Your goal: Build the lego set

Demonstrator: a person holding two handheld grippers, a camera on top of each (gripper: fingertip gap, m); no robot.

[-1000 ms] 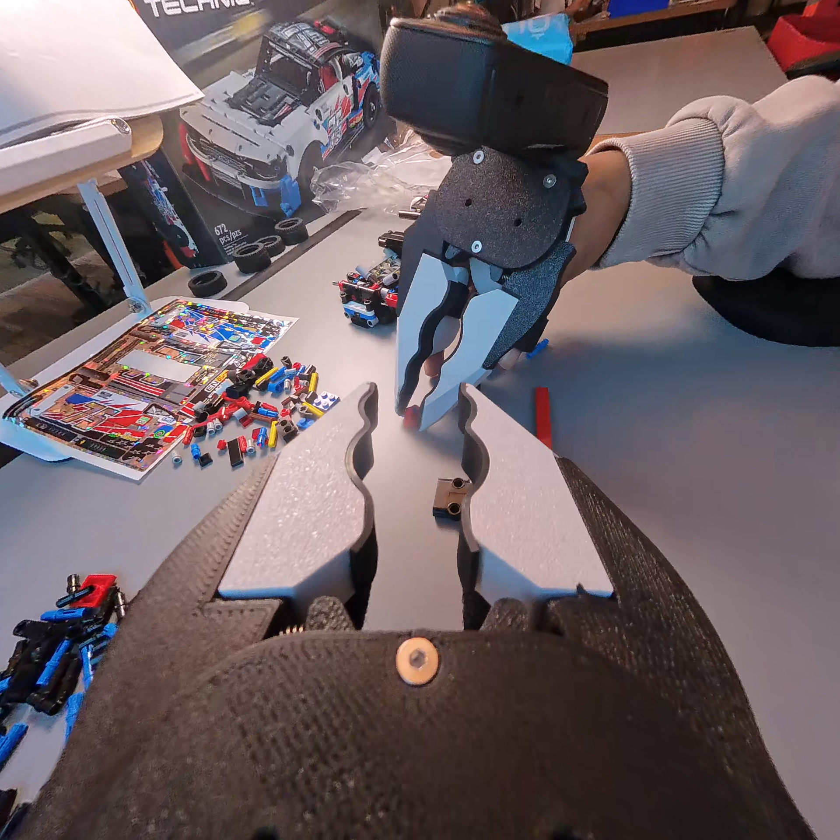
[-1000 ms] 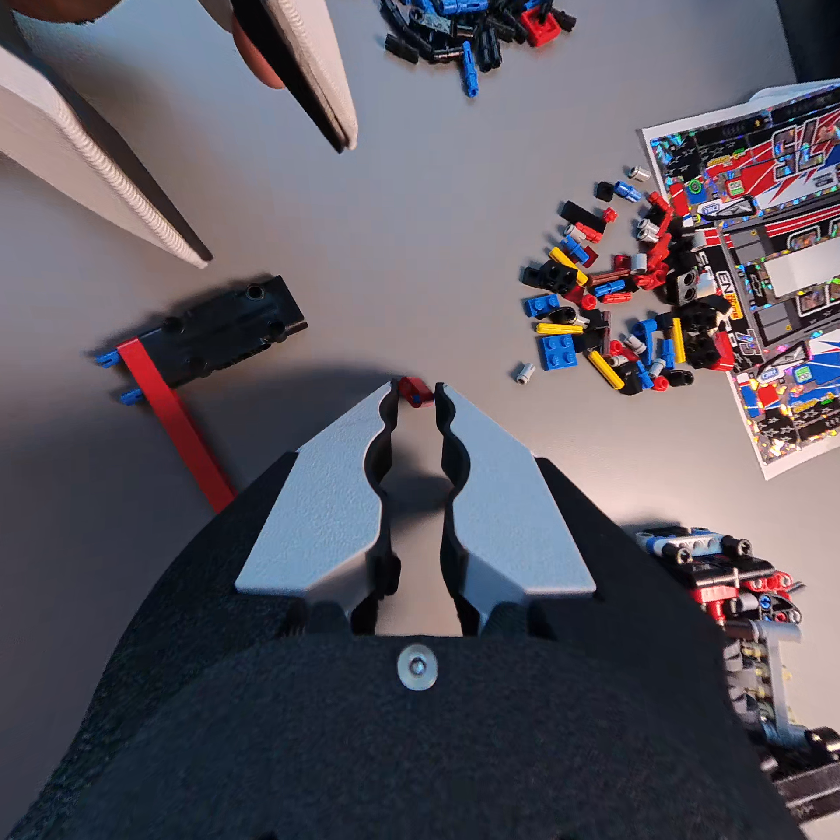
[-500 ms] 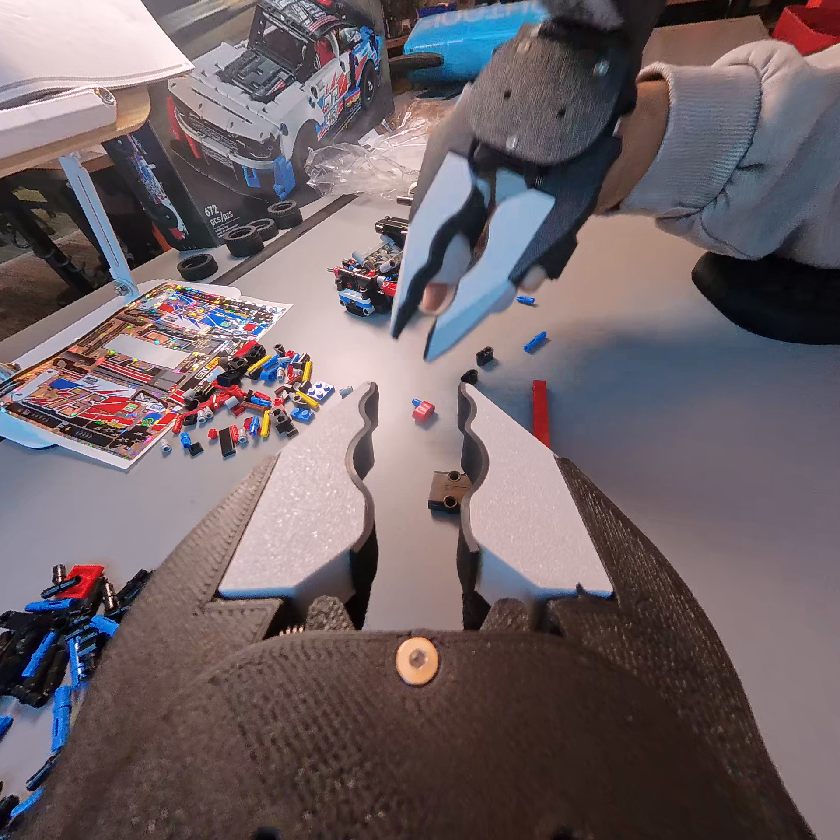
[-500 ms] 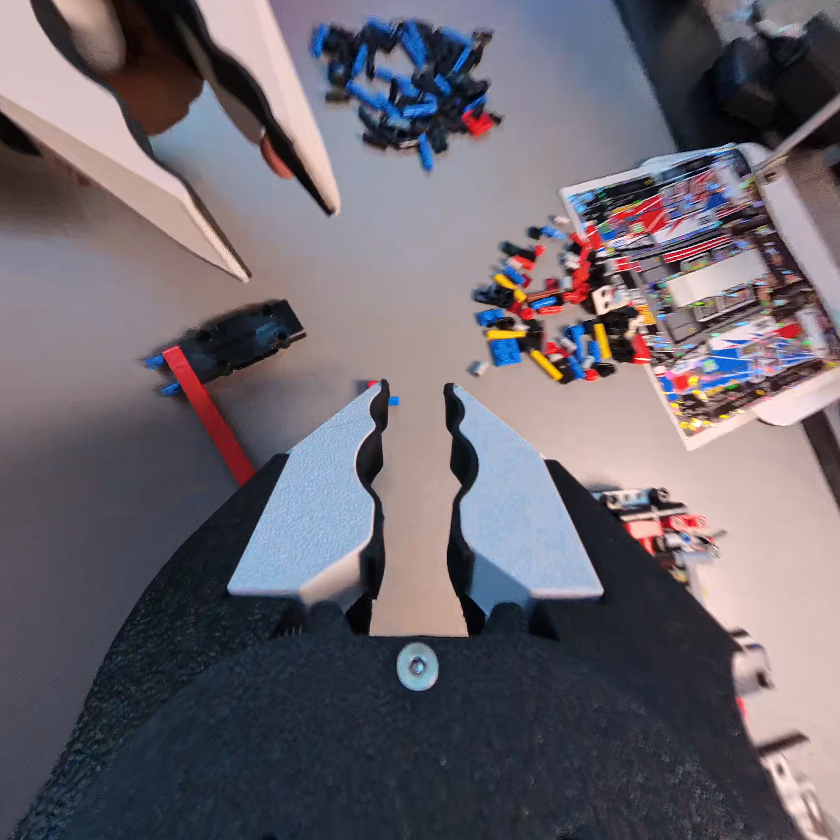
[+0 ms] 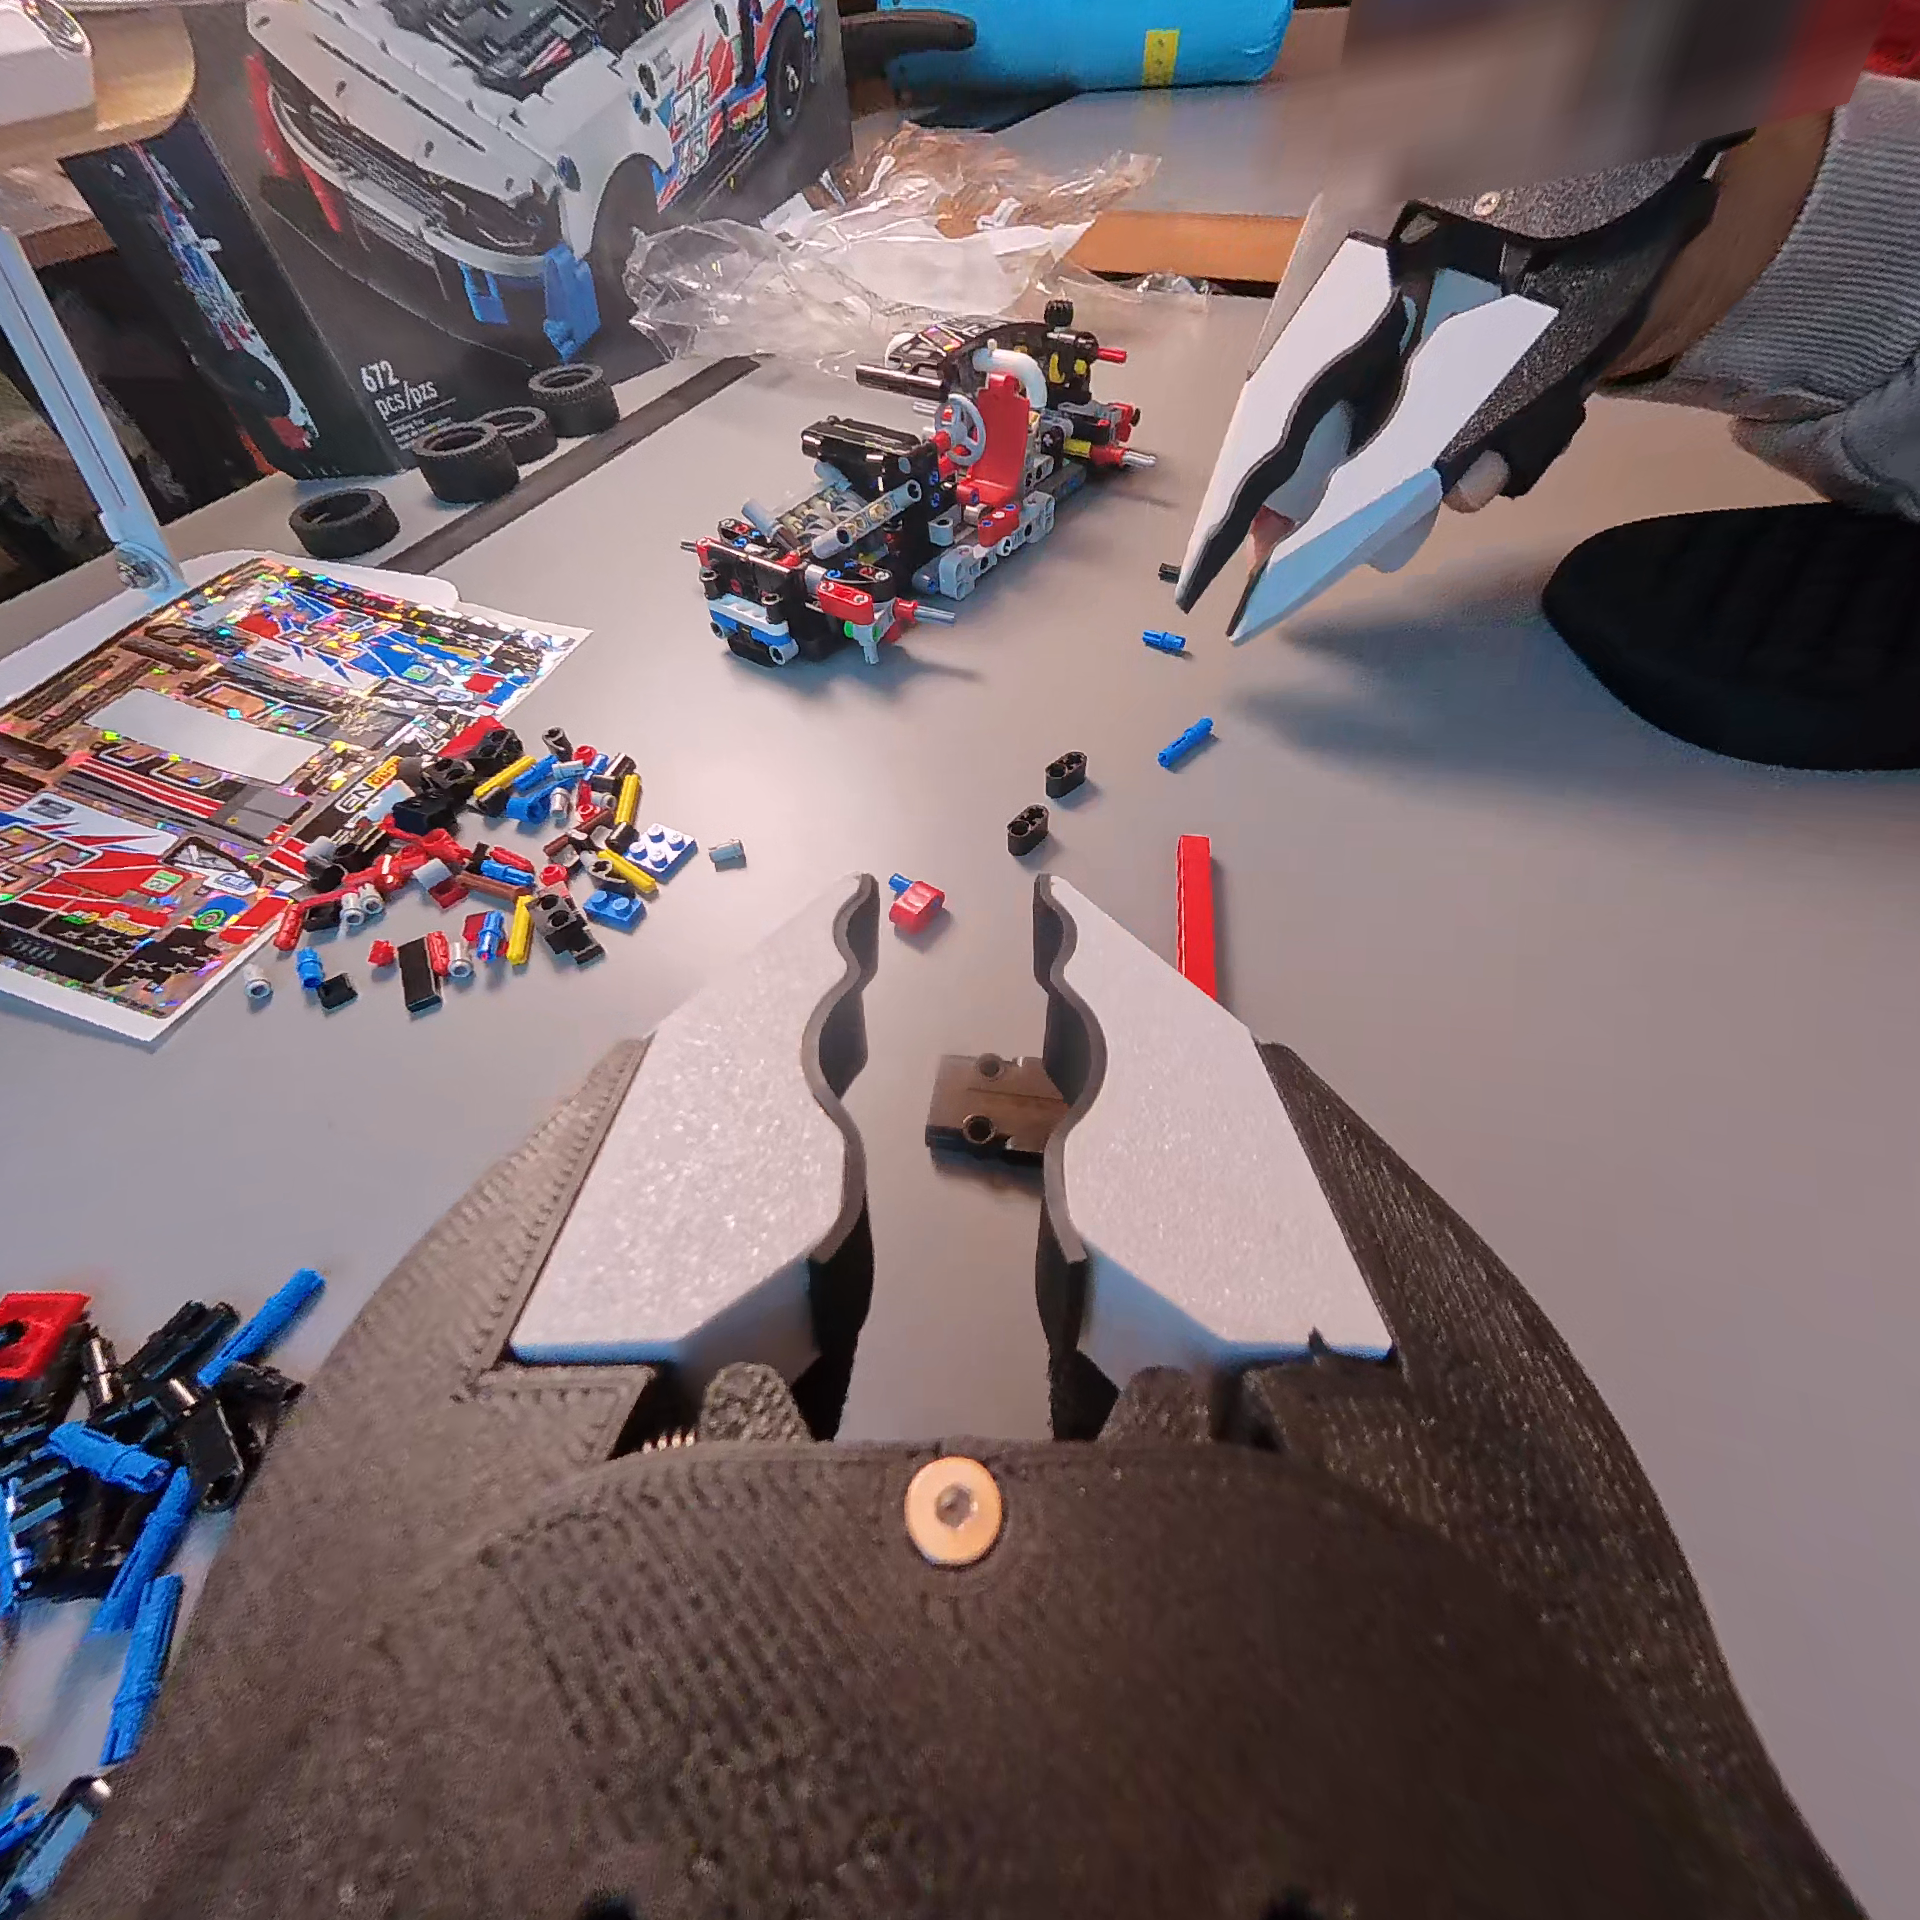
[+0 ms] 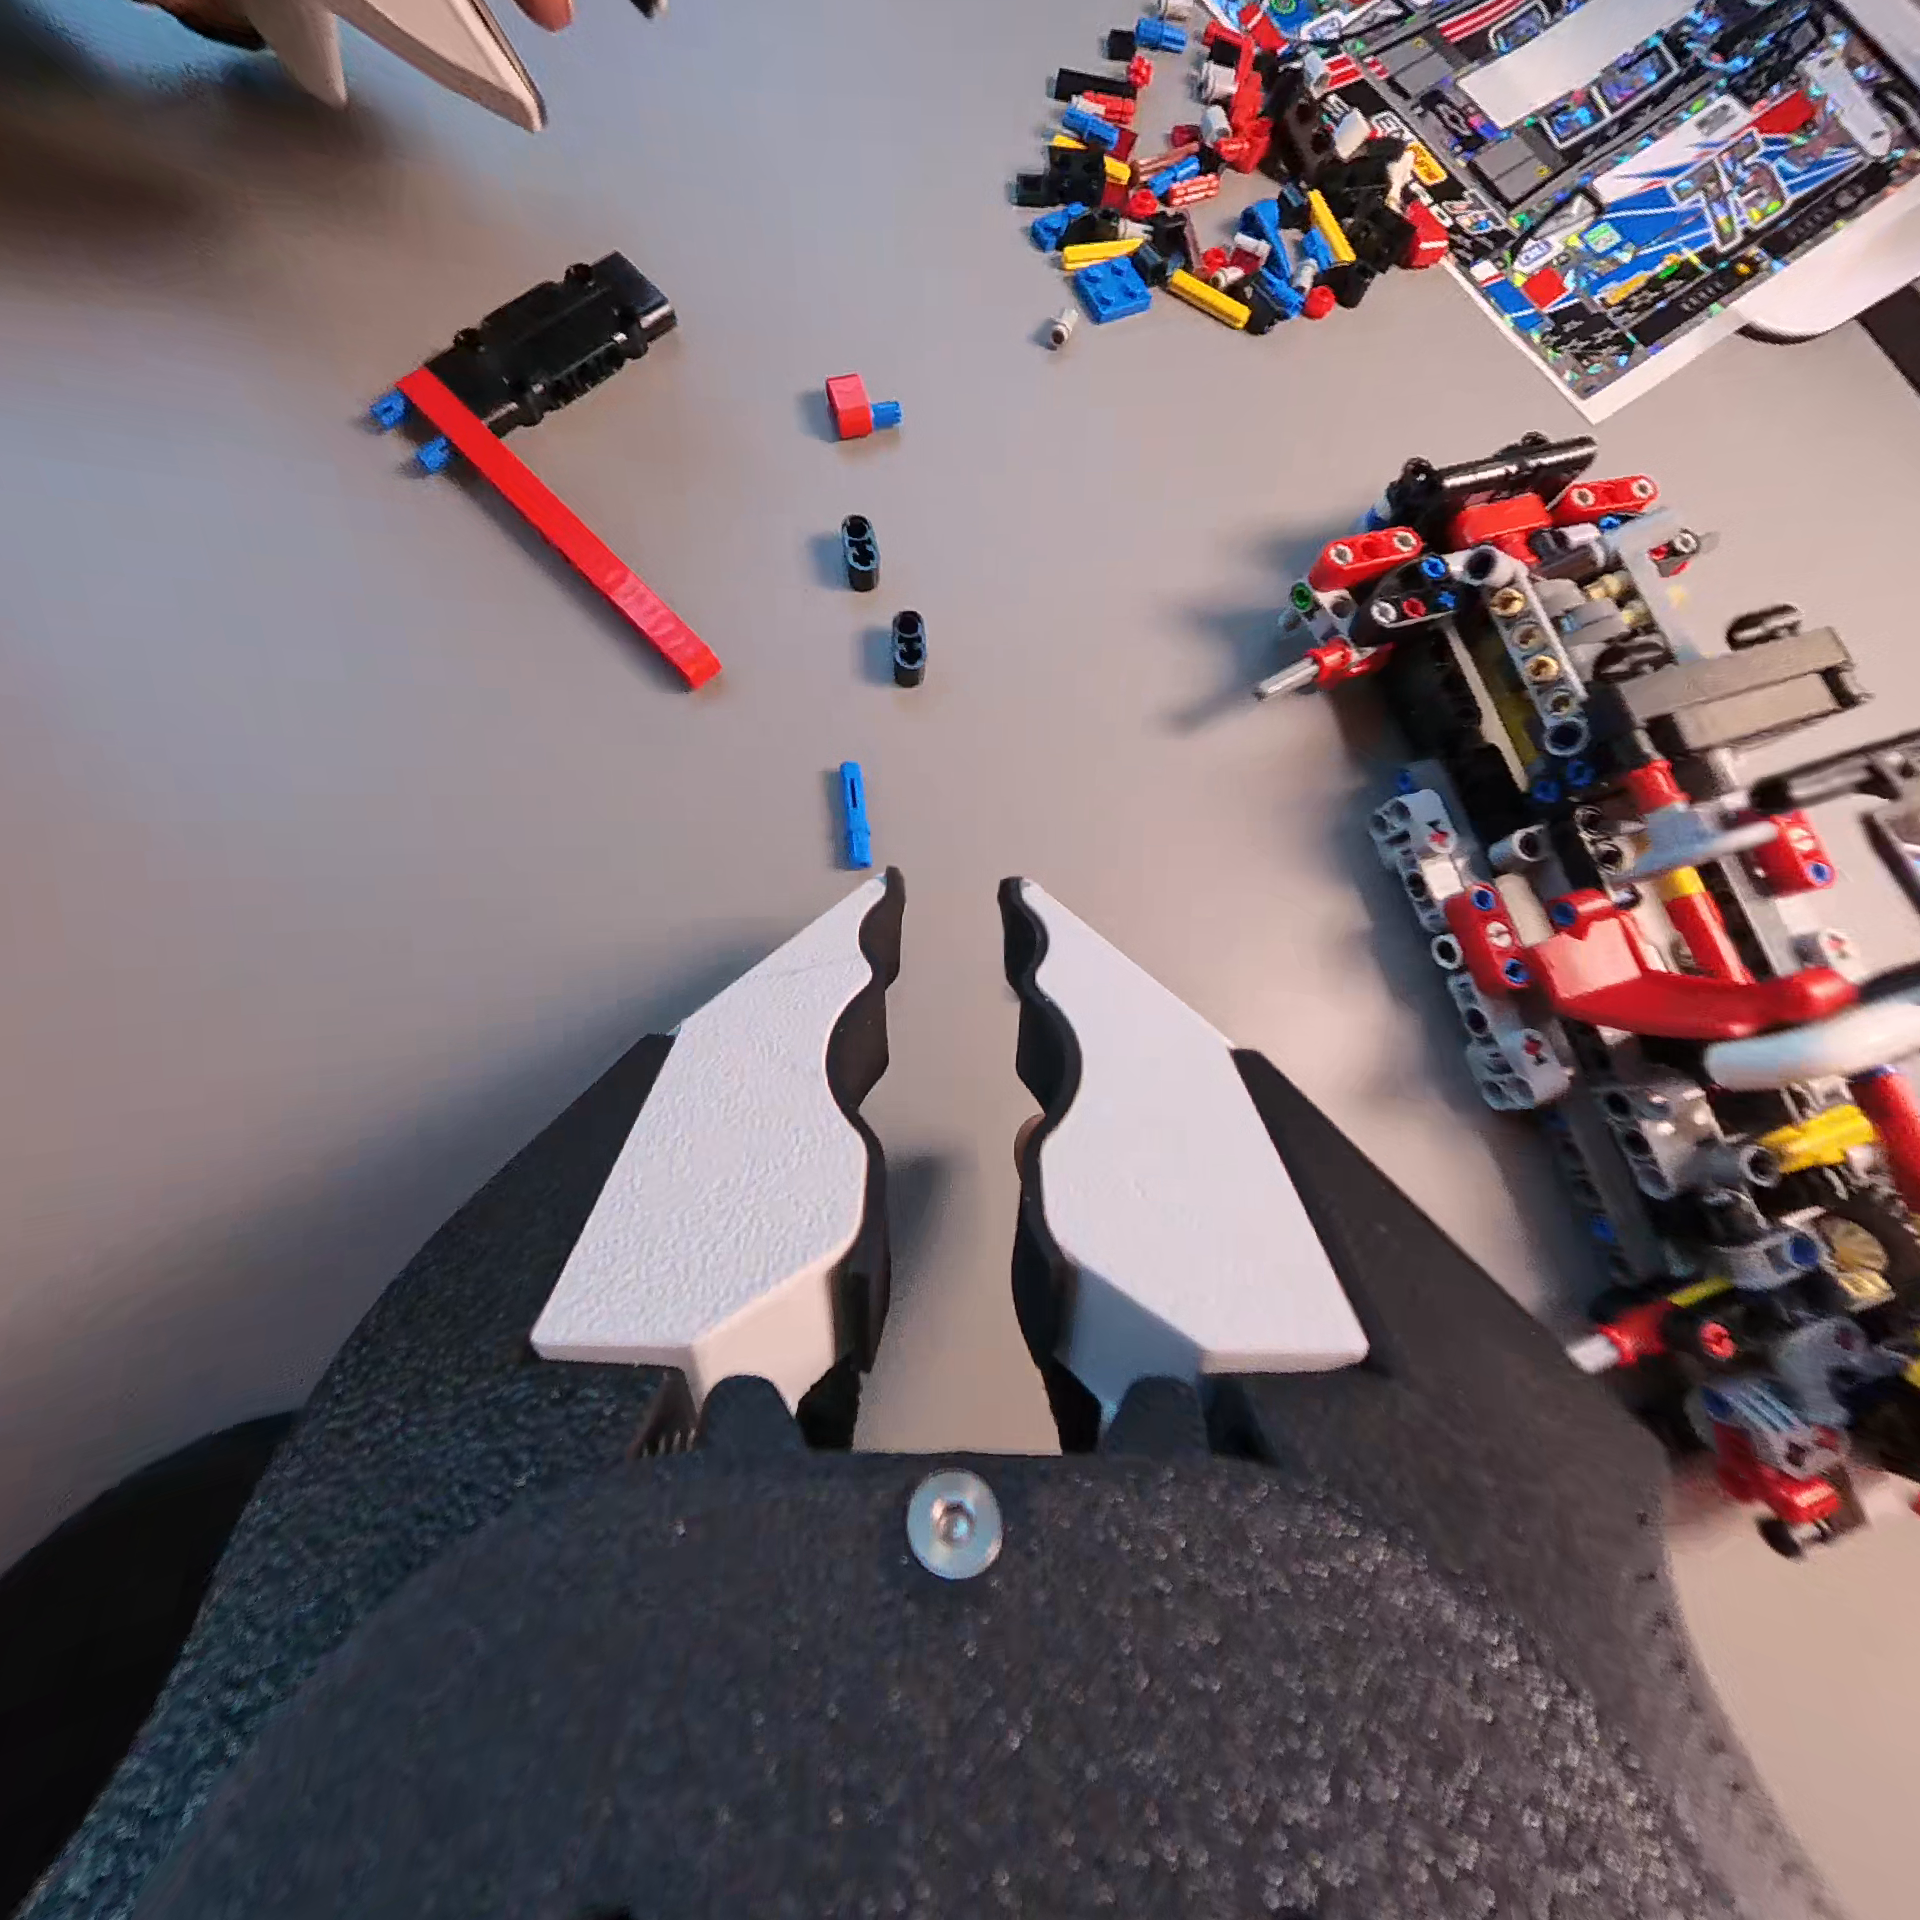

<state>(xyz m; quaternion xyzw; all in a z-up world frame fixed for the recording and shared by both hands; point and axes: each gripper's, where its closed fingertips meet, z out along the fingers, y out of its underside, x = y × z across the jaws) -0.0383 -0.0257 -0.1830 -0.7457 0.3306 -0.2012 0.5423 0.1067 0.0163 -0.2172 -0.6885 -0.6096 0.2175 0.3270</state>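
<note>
Grey table (image 5: 1455, 1143) carries a part-built car (image 5: 914, 499), 2 black connectors (image 6: 883, 603) (apart), a sticker sheet (image 5: 156, 790).

Matt grey table (image 5: 1455, 1143), glossy plastic bricks (image 5: 499, 831), holographic foil sticker sheet (image 5: 156, 790)

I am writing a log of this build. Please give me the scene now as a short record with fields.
left gripper: open, empty, above black block
right gripper: open, empty, behind blue pin
row on table: blue pin, two black connectors, red piece
red beam: joined to black block
car chassis: partly built
loose parts pile: beside sticker sheet
</note>
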